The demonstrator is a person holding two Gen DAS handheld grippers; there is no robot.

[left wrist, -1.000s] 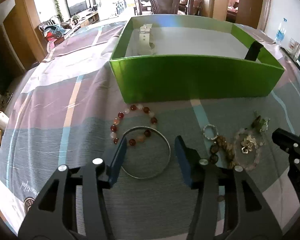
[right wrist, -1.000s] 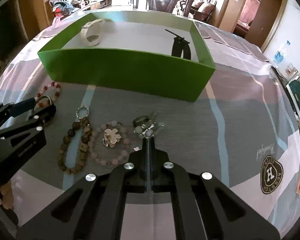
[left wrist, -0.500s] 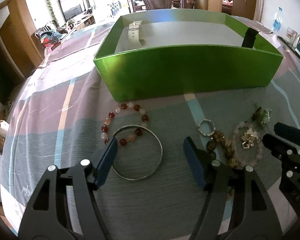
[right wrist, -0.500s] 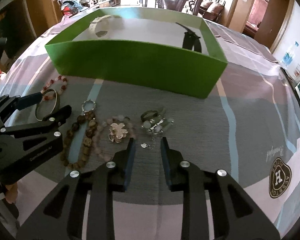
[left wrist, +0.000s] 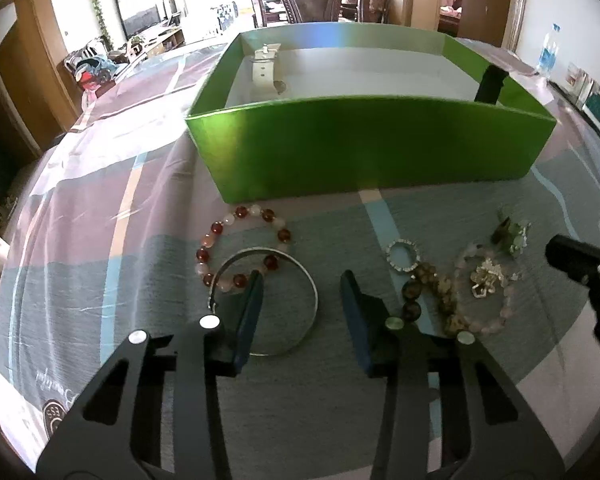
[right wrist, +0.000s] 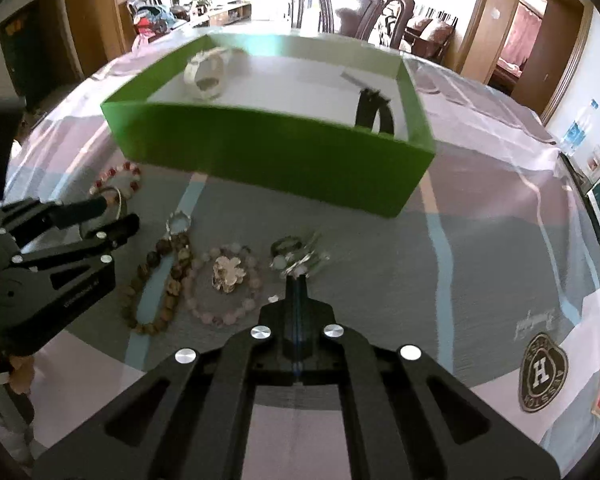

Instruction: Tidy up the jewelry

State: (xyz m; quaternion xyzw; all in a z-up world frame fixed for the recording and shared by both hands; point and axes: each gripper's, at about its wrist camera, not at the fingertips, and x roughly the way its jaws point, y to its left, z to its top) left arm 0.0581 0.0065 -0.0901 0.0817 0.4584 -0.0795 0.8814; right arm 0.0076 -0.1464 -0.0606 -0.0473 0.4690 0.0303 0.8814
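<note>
Left gripper [left wrist: 300, 286] half-spread, just been closing on the silver bangle [left wrist: 266, 300], w/ one finger inside the ring; right gripper [right wrist: 298, 278] pressed together at the silvery piece [right wrist: 300, 256], can't tell if pinched. Green box [left wrist: 372, 152] at the counter's [left wrist: 100, 208] far side has 2 watches; approx 6 pieces left near the front edge.

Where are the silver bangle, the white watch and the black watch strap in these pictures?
silver bangle [left wrist: 314, 292]: left wrist view, on its right rim.
white watch [right wrist: 204, 74]: right wrist view, on its band, inside the green box.
black watch strap [right wrist: 366, 114]: right wrist view, on the strap's left side.
</note>
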